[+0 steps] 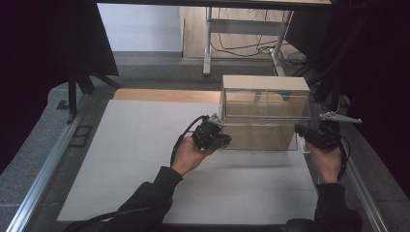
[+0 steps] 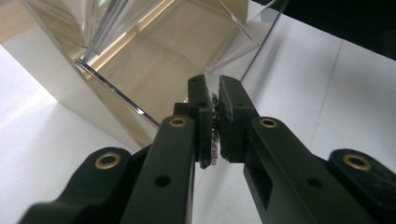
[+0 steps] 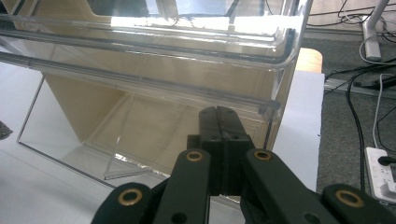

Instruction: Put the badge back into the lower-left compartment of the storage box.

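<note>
Both forearms reach in from the near edge of the counter. The left hand [image 1: 189, 155] holds the left hand-held gripper [image 1: 218, 138] toward the middle, jaws nearly closed on a small glittery scrap. The right hand [image 1: 325, 162] holds the right hand-held gripper [image 1: 303, 131] near the right edge, jaws pressed together.

Clear, colourless box [image 1: 265, 116] with a cream-white lid and a tan, wood-toned tint showing through its walls, standing on a plain white table sheet [image 1: 145, 145] with faint grid lines; a light wooden strip [image 1: 164, 94] borders the sheet's far edge. Left gripper [image 2: 214, 100] and right gripper [image 3: 219, 123]: matt black jaws with brass-coloured rivets, the left holding a small speckled grey-and-white scrap [image 2: 215, 135] between its pads. Surroundings: grey floor [image 1: 154, 67], black sleeves [image 1: 154, 193], silver rail [image 1: 43, 169].
</note>
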### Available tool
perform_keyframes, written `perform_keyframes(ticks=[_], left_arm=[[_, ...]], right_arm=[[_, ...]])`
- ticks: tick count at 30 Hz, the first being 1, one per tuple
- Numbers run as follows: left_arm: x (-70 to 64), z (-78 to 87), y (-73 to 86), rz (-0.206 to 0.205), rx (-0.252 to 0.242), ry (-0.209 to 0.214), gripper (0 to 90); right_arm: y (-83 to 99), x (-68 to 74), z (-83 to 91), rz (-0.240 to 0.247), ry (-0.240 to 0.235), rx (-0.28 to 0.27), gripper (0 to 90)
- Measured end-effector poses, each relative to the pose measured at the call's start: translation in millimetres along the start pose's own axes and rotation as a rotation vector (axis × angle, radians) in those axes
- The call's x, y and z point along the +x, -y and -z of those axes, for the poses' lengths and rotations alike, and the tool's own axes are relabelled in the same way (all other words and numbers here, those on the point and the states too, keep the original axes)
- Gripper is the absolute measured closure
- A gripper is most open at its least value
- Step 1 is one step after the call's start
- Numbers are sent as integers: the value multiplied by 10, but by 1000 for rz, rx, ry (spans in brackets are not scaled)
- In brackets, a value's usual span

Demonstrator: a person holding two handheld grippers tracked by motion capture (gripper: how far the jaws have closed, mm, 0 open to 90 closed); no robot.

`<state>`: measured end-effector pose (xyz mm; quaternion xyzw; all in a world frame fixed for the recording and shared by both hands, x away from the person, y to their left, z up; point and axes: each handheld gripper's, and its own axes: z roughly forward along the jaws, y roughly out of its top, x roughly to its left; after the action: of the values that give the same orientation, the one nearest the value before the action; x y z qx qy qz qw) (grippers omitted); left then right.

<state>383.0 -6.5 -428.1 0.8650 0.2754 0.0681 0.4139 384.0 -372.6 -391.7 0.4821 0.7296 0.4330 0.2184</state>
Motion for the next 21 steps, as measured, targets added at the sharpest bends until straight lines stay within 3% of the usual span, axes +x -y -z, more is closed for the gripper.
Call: perform_keyframes(ticks=[13,21], left_arm=[[42,-234,1,-14,-9,-30,831],[69,-383,53,1,-7,-31,825]], right_arm=[[0,-4,0,0,-2,0,898],[1,-7,0,-1,-4,-1,898]])
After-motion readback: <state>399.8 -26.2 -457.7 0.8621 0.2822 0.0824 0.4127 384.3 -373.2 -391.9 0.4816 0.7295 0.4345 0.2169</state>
